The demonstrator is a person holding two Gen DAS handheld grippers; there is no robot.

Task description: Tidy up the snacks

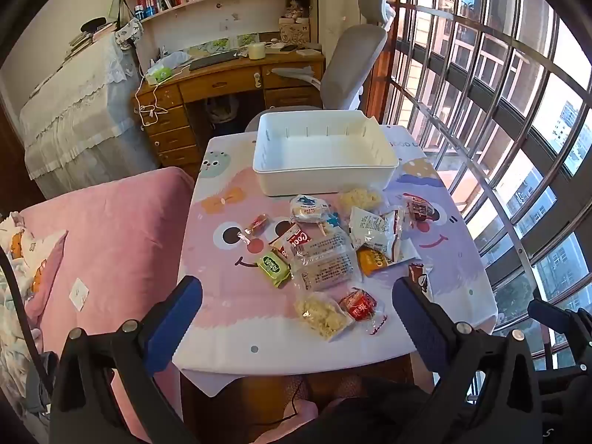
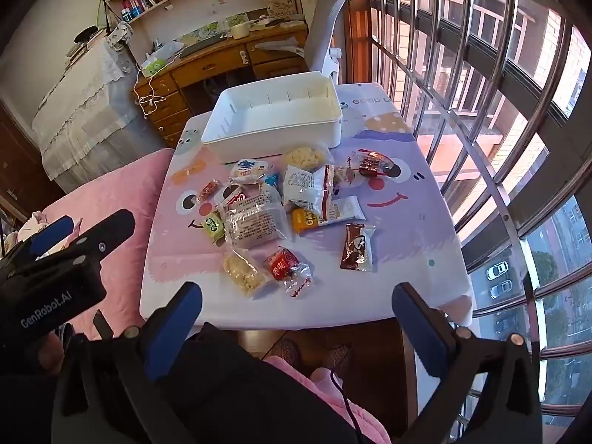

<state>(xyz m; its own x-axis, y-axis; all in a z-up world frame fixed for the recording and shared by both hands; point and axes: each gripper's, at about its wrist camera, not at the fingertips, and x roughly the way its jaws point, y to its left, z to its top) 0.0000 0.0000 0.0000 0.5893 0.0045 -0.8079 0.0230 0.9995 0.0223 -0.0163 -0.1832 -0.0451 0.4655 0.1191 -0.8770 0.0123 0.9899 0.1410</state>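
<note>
1. White bin (image 1: pixel 325 174): stands empty at the far end of the table (image 1: pixel 222 318); the landmark for all places below, and by judgement the container the snacks are meant for.
2. Snack packets: lie loose on the near side of the bin. The large clear packet (image 1: pixel 323 261) sits mid-heap; the green packet (image 1: pixel 273 267) lies just left of it; the red packet (image 1: pixel 358 304) and pale crumbly packet (image 1: pixel 320 314) lie farthest from the bin; the brown packet (image 2: pixel 357 246) lies apart, to the right.
3. Left gripper (image 1: pixel 296 292): jaws wide apart, empty, poised over the edge of the table farthest from the bin.
4. Right gripper (image 2: pixel 296 296): likewise spread and empty; nothing has been lifted, so sorting appears not yet begun.
</note>
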